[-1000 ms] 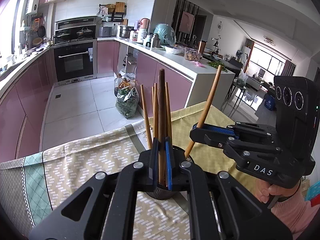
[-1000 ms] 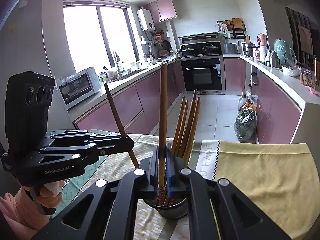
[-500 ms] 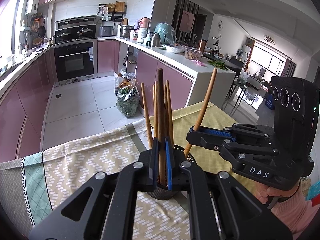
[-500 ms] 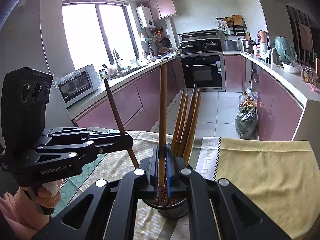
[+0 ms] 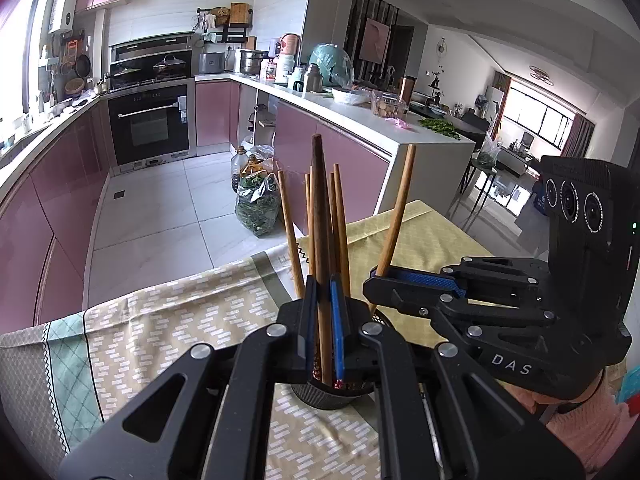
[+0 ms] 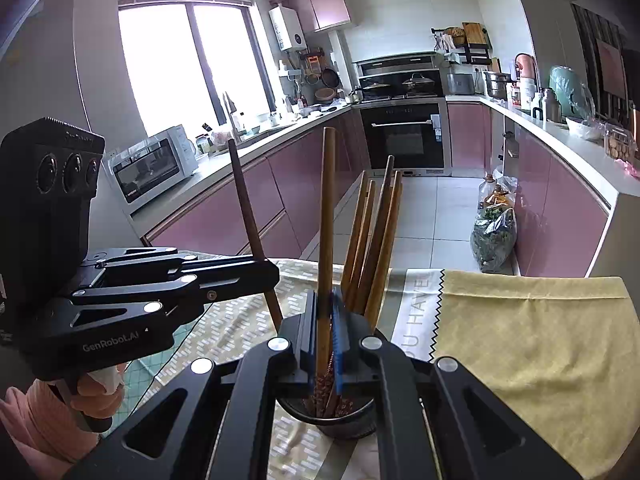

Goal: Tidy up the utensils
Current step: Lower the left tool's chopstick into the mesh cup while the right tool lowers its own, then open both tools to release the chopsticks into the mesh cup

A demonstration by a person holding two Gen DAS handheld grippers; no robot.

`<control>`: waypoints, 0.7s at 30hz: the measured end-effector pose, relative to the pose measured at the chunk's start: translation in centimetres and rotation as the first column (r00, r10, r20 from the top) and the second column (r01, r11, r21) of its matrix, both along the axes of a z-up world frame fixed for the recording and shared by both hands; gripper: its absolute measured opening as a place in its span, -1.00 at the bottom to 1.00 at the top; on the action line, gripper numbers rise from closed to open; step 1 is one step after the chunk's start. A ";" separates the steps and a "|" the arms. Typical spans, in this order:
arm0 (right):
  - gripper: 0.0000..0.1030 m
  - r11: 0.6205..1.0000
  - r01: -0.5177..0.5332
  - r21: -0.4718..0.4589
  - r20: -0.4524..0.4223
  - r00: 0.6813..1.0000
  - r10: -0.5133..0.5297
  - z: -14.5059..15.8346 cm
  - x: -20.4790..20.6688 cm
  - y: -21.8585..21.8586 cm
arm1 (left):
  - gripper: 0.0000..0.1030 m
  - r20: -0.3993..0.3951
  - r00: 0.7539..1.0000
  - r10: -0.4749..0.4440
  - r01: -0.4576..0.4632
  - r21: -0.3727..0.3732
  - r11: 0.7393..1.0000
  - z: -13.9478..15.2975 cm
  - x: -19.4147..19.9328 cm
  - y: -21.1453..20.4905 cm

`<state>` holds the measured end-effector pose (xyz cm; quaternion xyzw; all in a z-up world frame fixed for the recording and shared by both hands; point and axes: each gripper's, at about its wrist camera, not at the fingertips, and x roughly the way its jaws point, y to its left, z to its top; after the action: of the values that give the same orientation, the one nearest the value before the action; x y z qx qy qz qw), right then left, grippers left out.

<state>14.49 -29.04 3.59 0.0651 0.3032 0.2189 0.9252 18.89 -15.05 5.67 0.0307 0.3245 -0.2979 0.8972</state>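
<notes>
A dark mesh holder (image 5: 326, 394) (image 6: 340, 420) stands on the cloth-covered table and holds several wooden chopsticks (image 5: 338, 220) (image 6: 374, 236) upright. My left gripper (image 5: 323, 322) is shut on a dark brown chopstick (image 5: 320, 216), whose lower end reaches into the holder. My right gripper (image 6: 326, 330) is shut on a lighter chopstick (image 6: 327, 208), which also reaches into the holder. Each gripper shows in the other's view: the right gripper (image 5: 378, 278) with its chopstick (image 5: 396, 216), the left gripper (image 6: 268, 276) with its chopstick (image 6: 248, 220).
The table carries a patterned cloth (image 5: 168, 320) and a yellow cloth (image 6: 532, 344). Its far edge drops to the kitchen floor (image 5: 160, 216). Pink cabinets, an oven (image 6: 404, 136) and a bag of greens (image 5: 256, 210) stand beyond.
Both grippers have sunk lower with their chopsticks, whose lower ends now sit deeper in the holder. The right gripper has drawn closer to the holder.
</notes>
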 end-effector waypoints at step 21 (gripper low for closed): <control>-0.88 0.999 0.022 0.036 -0.049 0.999 -0.020 -1.0 2.0 -0.1 | -0.85 -0.044 0.999 0.011 -0.010 0.018 1.000 -1.1 2.1 -1.1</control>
<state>16.51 -29.14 2.58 0.0907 0.3210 0.2131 0.9183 20.95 -16.18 4.61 0.0305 0.3471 -0.2907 0.8911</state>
